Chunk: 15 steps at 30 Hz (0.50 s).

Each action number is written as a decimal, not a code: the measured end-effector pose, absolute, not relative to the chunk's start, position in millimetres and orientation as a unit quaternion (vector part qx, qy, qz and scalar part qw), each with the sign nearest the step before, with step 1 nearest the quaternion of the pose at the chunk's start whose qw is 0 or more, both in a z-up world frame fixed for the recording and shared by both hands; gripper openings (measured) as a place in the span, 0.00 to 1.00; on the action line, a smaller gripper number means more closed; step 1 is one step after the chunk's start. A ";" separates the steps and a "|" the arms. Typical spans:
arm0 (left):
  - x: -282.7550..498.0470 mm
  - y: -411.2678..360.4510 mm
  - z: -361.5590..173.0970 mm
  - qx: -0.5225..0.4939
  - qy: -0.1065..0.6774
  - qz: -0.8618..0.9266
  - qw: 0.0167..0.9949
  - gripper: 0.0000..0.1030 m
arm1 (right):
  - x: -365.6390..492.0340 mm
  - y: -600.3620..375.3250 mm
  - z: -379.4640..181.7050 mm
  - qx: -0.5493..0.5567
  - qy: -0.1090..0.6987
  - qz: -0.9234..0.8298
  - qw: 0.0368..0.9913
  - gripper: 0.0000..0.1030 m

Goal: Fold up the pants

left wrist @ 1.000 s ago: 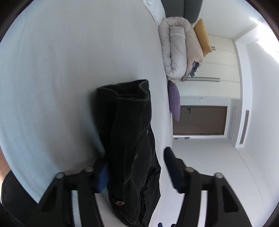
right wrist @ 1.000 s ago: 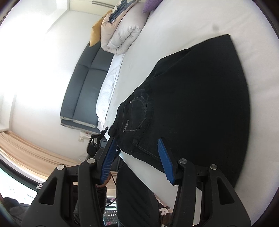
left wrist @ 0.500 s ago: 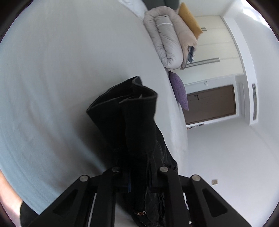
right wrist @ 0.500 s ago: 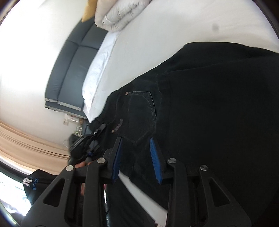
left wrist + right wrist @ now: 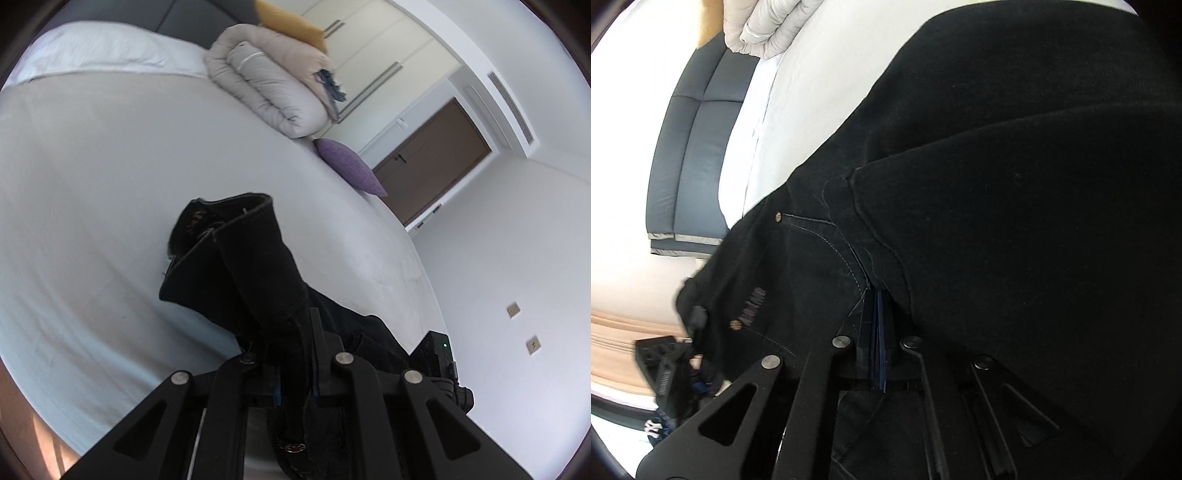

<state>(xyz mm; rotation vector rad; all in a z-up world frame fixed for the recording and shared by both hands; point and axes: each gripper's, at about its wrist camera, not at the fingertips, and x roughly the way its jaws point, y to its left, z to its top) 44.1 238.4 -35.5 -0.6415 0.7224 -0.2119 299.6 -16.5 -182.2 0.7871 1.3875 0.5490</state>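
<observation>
The black pants [image 5: 255, 273] lie on the white bed [image 5: 92, 192], one end raised off the sheet. The left hand-held gripper [image 5: 295, 354] is pressed together on a bunched fold of them — cloth stands up between its jaws. The right hand-held gripper [image 5: 877, 332] pinches the pants [image 5: 1015, 184] near a stitched pocket, its blue pads [image 5: 879, 325] nearly meeting. A rolled duvet [image 5: 273, 88] and purple cushion [image 5: 347, 166] sit at the bed's far edge

Left wrist view: low over the bed [image 5: 92, 206], facing the door [image 5: 432, 166]. Right wrist view: pressed close, facing the dark headboard [image 5: 698, 144]. Shared by the 2 views: black pants [image 5: 255, 266] [image 5: 1015, 221], rolled duvet [image 5: 273, 85] [image 5: 768, 26].
</observation>
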 end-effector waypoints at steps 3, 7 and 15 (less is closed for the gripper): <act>43.2 217.4 -23.4 -0.269 0.342 -0.115 0.893 0.10 | 297.4 -14.8 -180.5 0.340 0.609 0.237 0.676 0.00; 49.0 187.4 -12.5 -0.230 0.346 -0.132 0.900 0.10 | 295.4 -14.7 -180.0 0.352 0.600 0.246 0.676 0.00; 44.5 97.3 -9.7 -0.107 0.362 -0.184 0.908 0.10 | 272.9 -103.4 -118.0 0.444 0.480 0.287 0.700 0.66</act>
